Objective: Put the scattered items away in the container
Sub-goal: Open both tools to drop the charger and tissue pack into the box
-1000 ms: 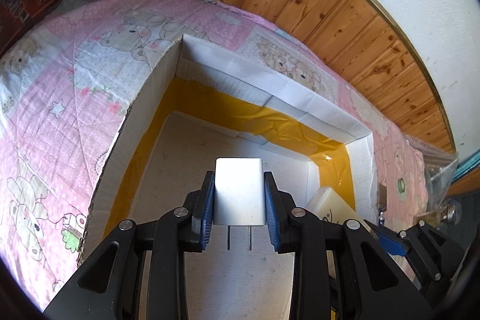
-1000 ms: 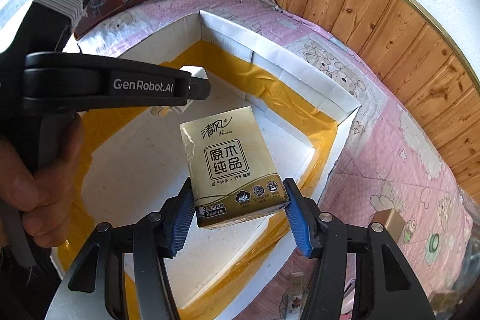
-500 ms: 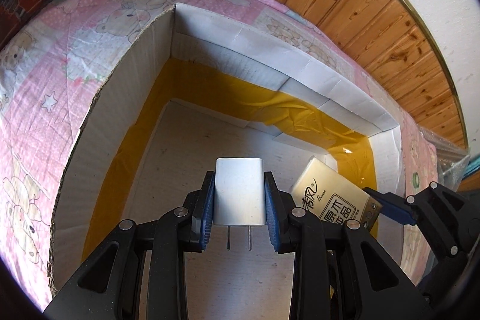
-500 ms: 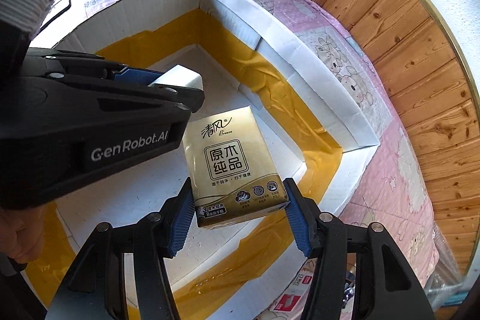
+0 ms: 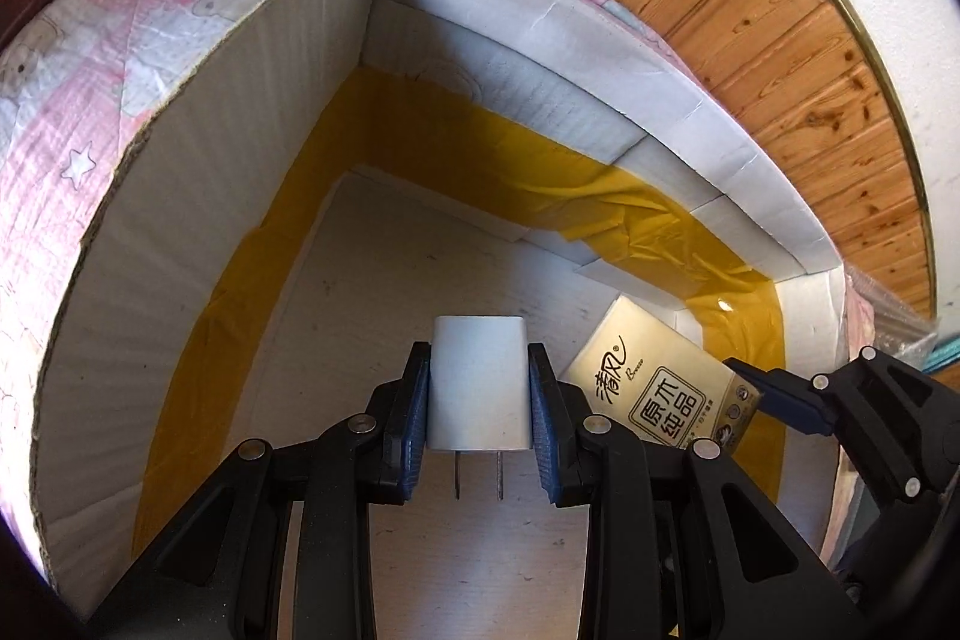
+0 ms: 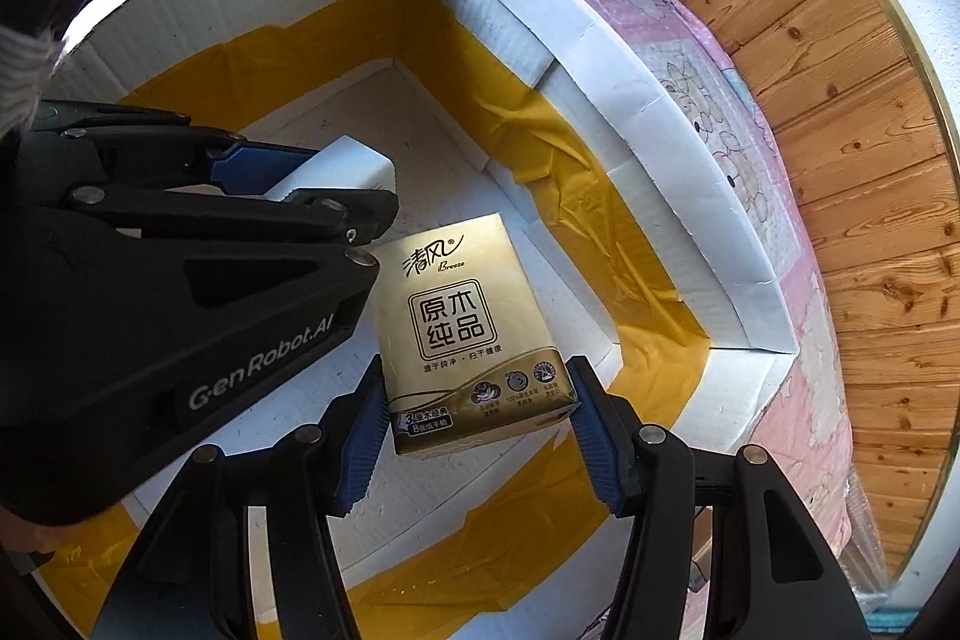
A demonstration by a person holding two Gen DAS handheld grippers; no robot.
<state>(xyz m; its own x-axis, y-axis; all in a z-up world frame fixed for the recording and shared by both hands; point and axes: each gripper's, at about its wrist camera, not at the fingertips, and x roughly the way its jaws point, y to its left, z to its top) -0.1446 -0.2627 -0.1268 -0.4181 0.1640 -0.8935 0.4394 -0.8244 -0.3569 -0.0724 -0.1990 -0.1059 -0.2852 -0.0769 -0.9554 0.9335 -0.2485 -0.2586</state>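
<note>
A white plug-in charger (image 5: 480, 382) with two metal prongs pointing back toward the camera sits clamped between the blue pads of the left gripper (image 5: 480, 400), whose fingers are partly closed and press on both of its sides. It hangs inside the container (image 5: 198, 244), a white cardboard box lined with yellow tape along its lower walls, above the pale floor. To its right a gold tissue pack (image 6: 468, 328) printed with Chinese characters is gripped at its near end by the right gripper (image 6: 474, 424), its fingers set wide around the pack's width, also within the box. The box rests on a bed covered by a pink bear-print quilt (image 5: 102, 58), with wooden wall panelling (image 5: 750, 28) on the far right.
</note>
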